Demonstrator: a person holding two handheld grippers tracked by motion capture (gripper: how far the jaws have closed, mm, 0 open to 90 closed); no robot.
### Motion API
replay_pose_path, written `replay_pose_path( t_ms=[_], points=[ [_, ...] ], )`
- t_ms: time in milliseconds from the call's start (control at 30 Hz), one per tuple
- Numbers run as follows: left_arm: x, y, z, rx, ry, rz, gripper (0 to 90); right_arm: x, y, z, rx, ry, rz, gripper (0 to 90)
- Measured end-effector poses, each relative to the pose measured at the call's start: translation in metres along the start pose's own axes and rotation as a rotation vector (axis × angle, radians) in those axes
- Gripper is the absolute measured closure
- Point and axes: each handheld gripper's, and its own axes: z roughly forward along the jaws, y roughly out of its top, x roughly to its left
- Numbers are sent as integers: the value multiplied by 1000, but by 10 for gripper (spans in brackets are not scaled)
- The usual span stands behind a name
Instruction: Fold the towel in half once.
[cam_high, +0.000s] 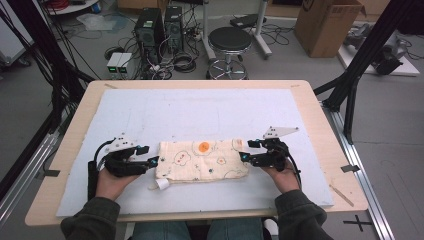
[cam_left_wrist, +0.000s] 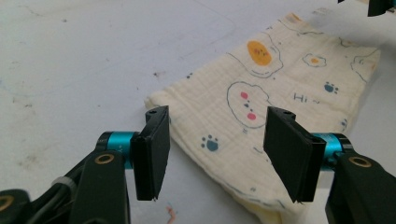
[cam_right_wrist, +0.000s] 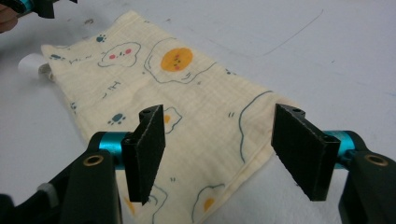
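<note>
Folded printed muslin cloth (cam_high: 202, 160) lies mid-mat, white tag at its 7 o'clock corner. Left gripper (cam_high: 152, 161) at cloth's 9 o'clock, right gripper (cam_high: 243, 157) at 3 o'clock, both with jaws apart, empty. Likely pre-grasp step; next, each should close on its short edge.

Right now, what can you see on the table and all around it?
Folded cream muslin cloth with fried-egg and paw prints: one, cream, middle of the mat, between the grippers.
Pale blue mat: one, covering the tabletop.
Light wooden table: one, under the mat.
Round black stool: one, on the floor beyond the table.
Brown cardboard box: one, floor at far right.
Black computer towers: two, floor at far left.
Left hand-held gripper: black, open, at the cloth's left end.
Right hand-held gripper: black, open, at the cloth's right end.
</note>
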Motion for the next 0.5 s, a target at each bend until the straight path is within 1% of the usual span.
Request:
replay_pose_path(
  t_ms=[67,167,200,300,400,467,500],
  points=[
    [-1,-3,-5,-10,-4,-10,404,2,-3,-2,-3,3,-9,341],
    [-5,-6,-12,-17,-2,-6,398,6,-5,-7,-6,0,-20,334],
    [-6,-7,-13,-15,0,-3,397,7,-6,-9,-9,3,-16,331],
    [-7,-8,-16,-17,3,7,393,9,-10,-13,-13,-1,-17,323],
    [-8,-7,-17,-29,7,8,387,10,-11,-16,-21,-10,-28,318],
    [-9,-7,-17,-29,7,17,386,12,-11,-17,-21,-8,-19,315],
    [-9,-7,-17,-27,4,21,386,12,-11,-17,-27,-11,-23,315]
  ],
)
